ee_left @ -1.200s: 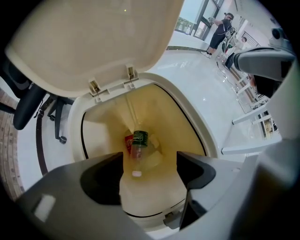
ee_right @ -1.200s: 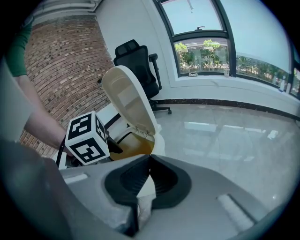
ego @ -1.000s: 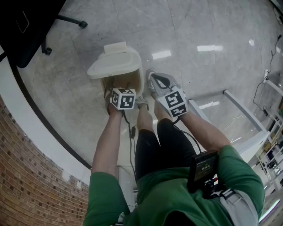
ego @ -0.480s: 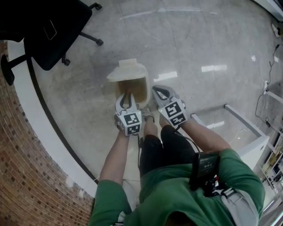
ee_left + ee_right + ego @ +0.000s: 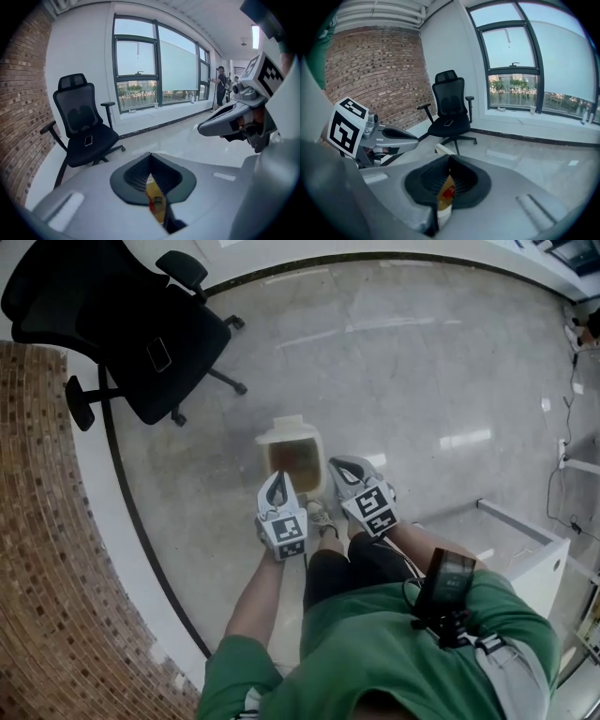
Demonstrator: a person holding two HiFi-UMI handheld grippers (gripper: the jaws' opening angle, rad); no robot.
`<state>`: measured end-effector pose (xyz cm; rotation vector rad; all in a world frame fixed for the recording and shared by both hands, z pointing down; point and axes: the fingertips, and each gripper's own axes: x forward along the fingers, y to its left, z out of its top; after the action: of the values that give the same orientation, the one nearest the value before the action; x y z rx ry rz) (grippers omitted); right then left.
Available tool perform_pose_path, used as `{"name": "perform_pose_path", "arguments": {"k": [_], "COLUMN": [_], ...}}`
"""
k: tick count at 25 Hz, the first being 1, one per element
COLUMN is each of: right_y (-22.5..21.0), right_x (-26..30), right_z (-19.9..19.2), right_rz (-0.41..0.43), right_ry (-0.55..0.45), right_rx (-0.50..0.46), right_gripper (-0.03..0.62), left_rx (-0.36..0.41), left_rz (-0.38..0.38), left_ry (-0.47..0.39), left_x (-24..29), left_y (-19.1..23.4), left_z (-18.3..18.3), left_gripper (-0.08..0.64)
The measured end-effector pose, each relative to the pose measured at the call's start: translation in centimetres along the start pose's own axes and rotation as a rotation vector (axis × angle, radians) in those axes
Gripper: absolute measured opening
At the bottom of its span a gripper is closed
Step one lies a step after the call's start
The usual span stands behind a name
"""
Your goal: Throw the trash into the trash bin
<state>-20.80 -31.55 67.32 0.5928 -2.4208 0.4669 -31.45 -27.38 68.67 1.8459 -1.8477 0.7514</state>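
**A:** On the floor, at twelve o'clock from the person's knees, is that the trash bin [image 5: 286,432]?

**B:** Yes. Its lid is flipped open and yellowish trash [image 5: 295,460] lies inside.

**A:** And the left gripper [image 5: 278,478]?

**B:** It is at the bin's six o'clock. Its jaws have just been closing and meet with nothing between them. Only a sliver of the yellow trash shows through the slit.

**A:** The right gripper [image 5: 336,464]?

**B:** It is at the left one's three o'clock. Its jaws are together too and grip nothing. The bin shows through their slit.

**A:** Anything else?

**B:** There is a black office chair [image 5: 155,338] at ten o'clock and a brick wall [image 5: 42,521] at nine.
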Motion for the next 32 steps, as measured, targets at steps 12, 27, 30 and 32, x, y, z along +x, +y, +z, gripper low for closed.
{"name": "perform_pose_path", "arguments": {"k": [12, 27, 30, 32], "right_y": [0.6, 2.2, 2.9, 3.4], "right_x": [-7.3, -15.7, -17.0, -17.9], "right_z": [8.5, 17.5, 17.7, 17.5], "right_rz": [-0.042, -0.128, -0.148, -0.163], "right_ry": [-0.169, -0.383, -0.404, -0.411], "right_rx": [-0.004, -0.082, -0.084, -0.082], "right_gripper": [0.003, 0.003, 0.003, 0.003], "left_rx": [0.003, 0.023, 0.027, 0.034], "left_rz": [0.030, 0.052, 0.033, 0.017], "left_ry": [-0.166, -0.440, -0.467, -0.475], "left_x": [-7.1, -15.7, -16.8, -17.5], "left_y": [0.1, 0.5, 0.0, -0.4], "left_z": [9.1, 18.7, 19.0, 18.9], "left_gripper": [0.005, 0.005, 0.005, 0.005]}}
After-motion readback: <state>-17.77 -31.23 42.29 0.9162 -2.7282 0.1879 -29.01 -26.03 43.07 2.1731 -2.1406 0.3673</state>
